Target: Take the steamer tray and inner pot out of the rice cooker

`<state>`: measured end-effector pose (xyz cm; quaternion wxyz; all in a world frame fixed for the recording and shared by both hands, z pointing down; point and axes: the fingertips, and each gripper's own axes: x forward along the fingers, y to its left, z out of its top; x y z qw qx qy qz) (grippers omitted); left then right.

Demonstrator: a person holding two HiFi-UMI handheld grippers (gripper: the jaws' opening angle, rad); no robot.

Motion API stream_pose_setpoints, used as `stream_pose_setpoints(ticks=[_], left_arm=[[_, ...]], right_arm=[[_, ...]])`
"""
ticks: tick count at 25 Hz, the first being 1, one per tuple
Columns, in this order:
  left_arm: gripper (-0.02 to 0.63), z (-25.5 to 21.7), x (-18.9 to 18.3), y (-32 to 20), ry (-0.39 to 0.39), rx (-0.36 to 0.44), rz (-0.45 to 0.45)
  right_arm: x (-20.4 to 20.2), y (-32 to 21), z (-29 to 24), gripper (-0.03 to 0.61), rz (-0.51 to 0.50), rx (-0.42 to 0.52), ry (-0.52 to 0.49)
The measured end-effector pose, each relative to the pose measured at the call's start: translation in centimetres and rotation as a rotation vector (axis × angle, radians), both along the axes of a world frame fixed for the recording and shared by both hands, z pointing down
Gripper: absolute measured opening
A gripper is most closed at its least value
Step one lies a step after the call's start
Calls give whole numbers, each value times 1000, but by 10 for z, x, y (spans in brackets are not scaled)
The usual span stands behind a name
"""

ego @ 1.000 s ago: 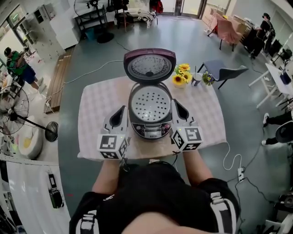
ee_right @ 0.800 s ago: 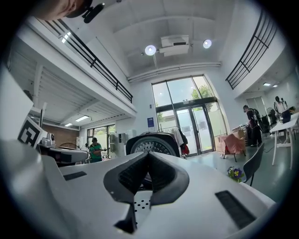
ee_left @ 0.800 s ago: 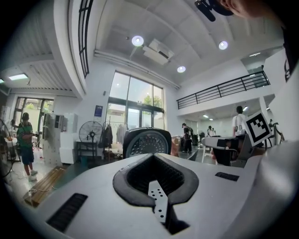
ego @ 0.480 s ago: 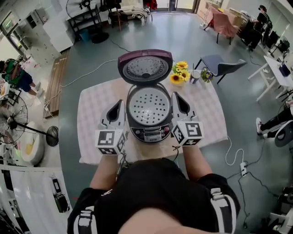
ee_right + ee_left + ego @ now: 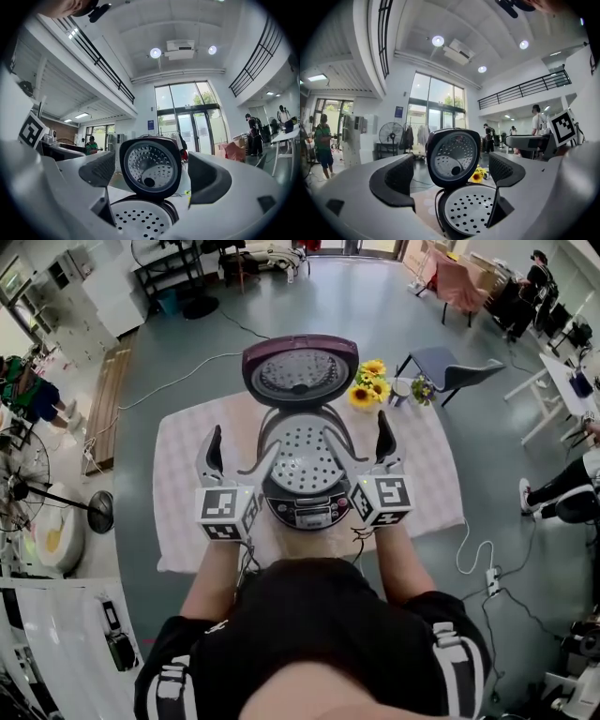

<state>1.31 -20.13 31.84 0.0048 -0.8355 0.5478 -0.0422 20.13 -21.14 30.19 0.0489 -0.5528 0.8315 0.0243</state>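
Observation:
The rice cooker (image 5: 309,510) stands mid-table with its purple lid (image 5: 300,371) raised. The perforated steamer tray (image 5: 307,457) sits in its mouth and hides the inner pot. My left gripper (image 5: 239,457) is open at the cooker's left rim, its jaws having just been opening: one jaw lies outside the body and the other over the tray's edge, with the pads pressing on nothing. My right gripper (image 5: 361,448) mirrors this at the right rim, also open and just opened. The left gripper (image 5: 450,176) view shows the lid (image 5: 453,157) and tray (image 5: 471,211) ahead. The right gripper (image 5: 152,173) view shows the lid (image 5: 151,171) and tray (image 5: 138,220).
The cooker rests on a checked tablecloth (image 5: 187,484). Sunflowers (image 5: 370,388) and a small cup (image 5: 403,395) stand at the table's far right corner. A grey chair (image 5: 459,381) is behind them. A floor fan (image 5: 28,479) stands far left, and a cable (image 5: 473,568) runs off the table's right side.
Both grippers have gone from shut to wide open. They have moved forward along the cooker's sides, so their inner jaws now reach over the tray's edges.

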Motion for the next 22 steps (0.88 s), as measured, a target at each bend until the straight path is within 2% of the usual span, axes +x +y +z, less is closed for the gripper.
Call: stream_pose_setpoints(ticks=[4,8,15,22], left_arm=[[474,13,-4,-9,10,-75,-1],[474,33,-8,-18,18,-180,-3],[472,67,-9,-31,18,-313,-1],[472,111,-8,-42,-14,-515,-14]], right_arm=[[-2,-9,12,457,0,-51,47],[-5,-21,35,457,-11,-149,126],[-5,-40,80,456,-19,-316,209],[2,-58,130,454,-27,-507,287]])
